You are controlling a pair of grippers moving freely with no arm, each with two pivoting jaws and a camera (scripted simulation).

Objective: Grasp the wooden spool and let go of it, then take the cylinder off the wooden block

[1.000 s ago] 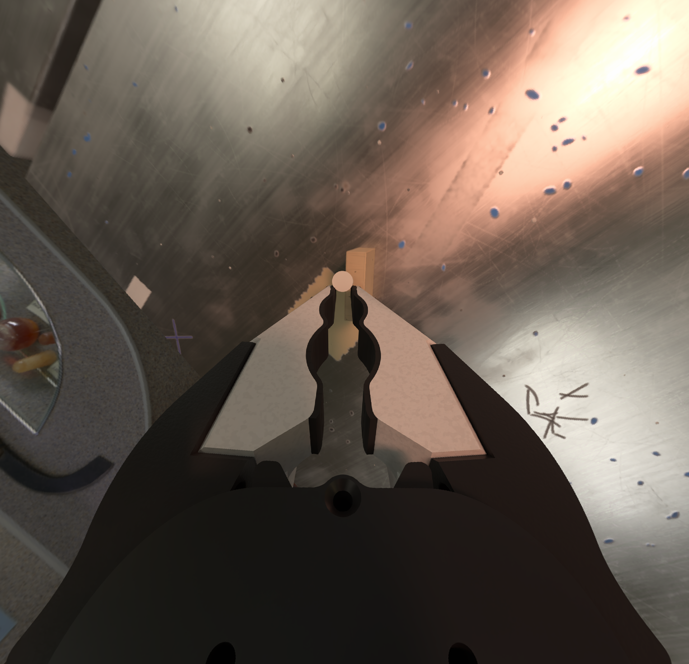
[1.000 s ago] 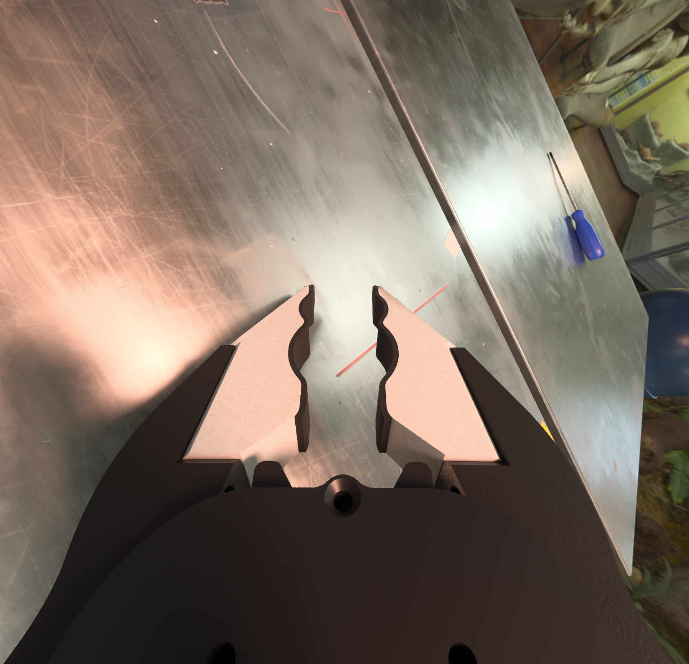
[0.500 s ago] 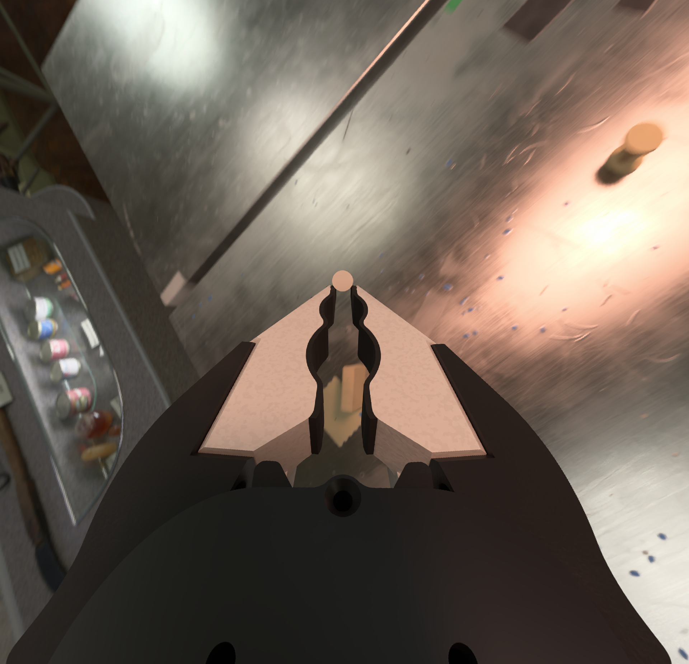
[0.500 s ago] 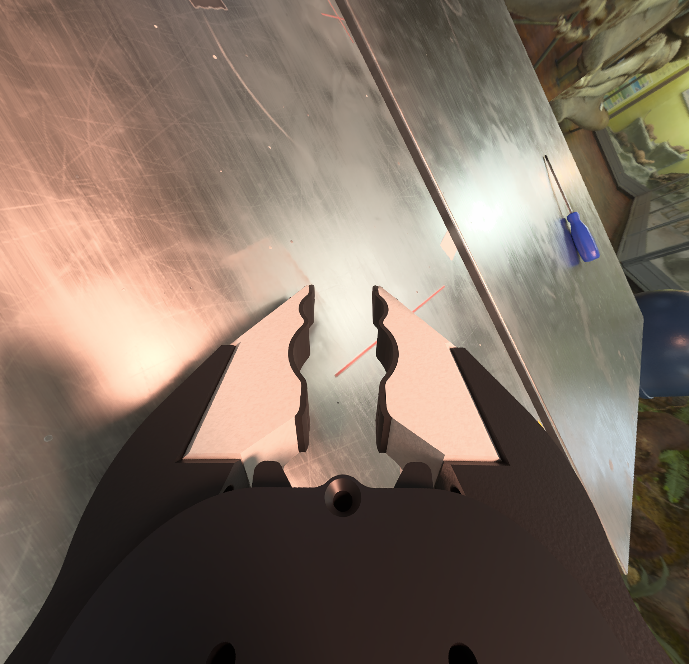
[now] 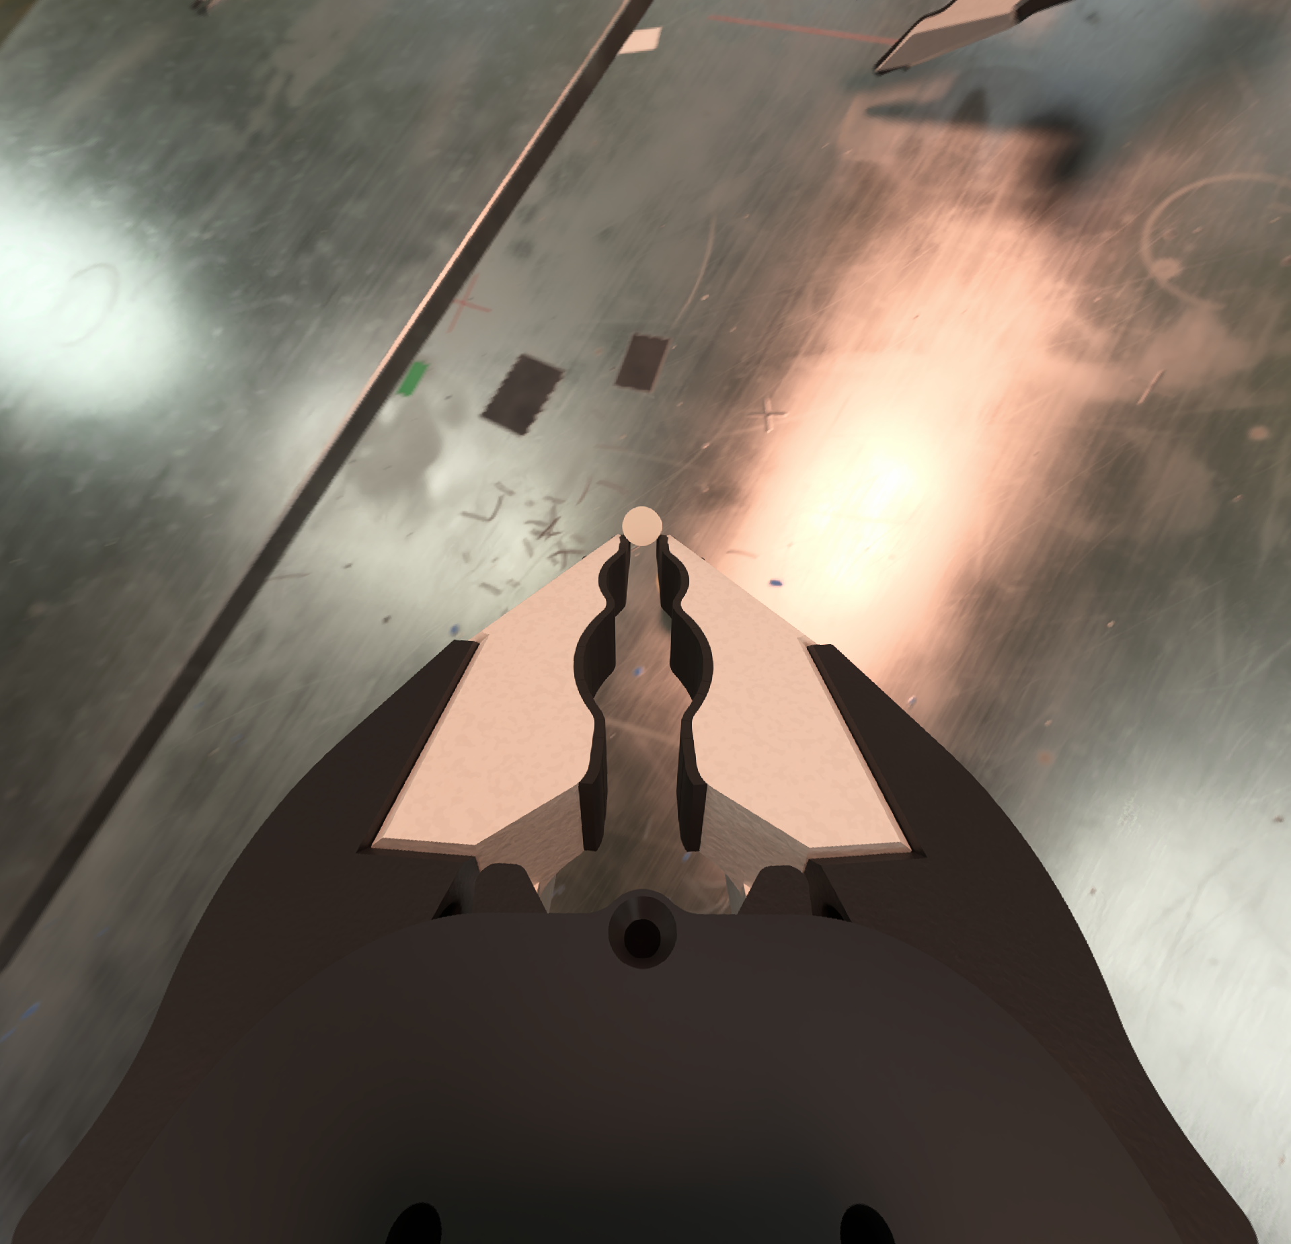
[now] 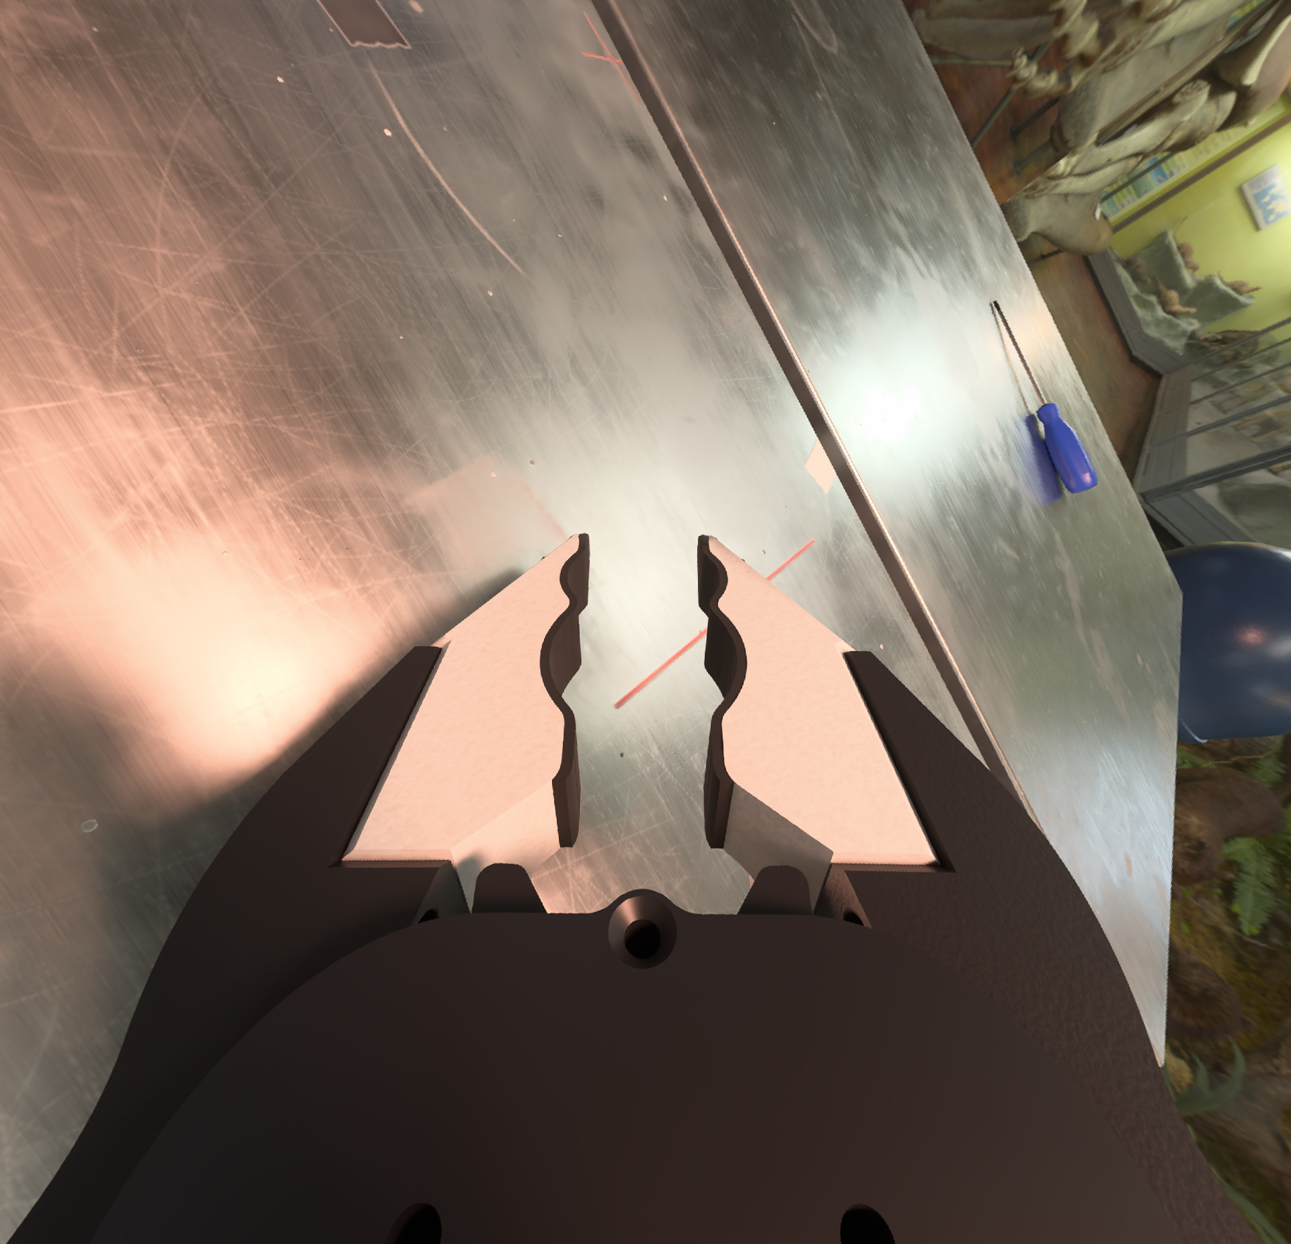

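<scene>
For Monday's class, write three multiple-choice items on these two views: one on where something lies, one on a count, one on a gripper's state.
1. Where does the blue screwdriver lie?
A between the fingers; B on the metal sheet right of the seam; C on a wooden block.
2. How many dark tape patches lie beside the green patch?
A one; B two; C four.
3. The left hand-held gripper is:
A wide open, empty; B shut on a screwdriver; C shut on the cylinder.
Key: 1B, it rests past the seam; 2B, two dark rectangles show; 3C, its tips pinch the pale round end.
</scene>
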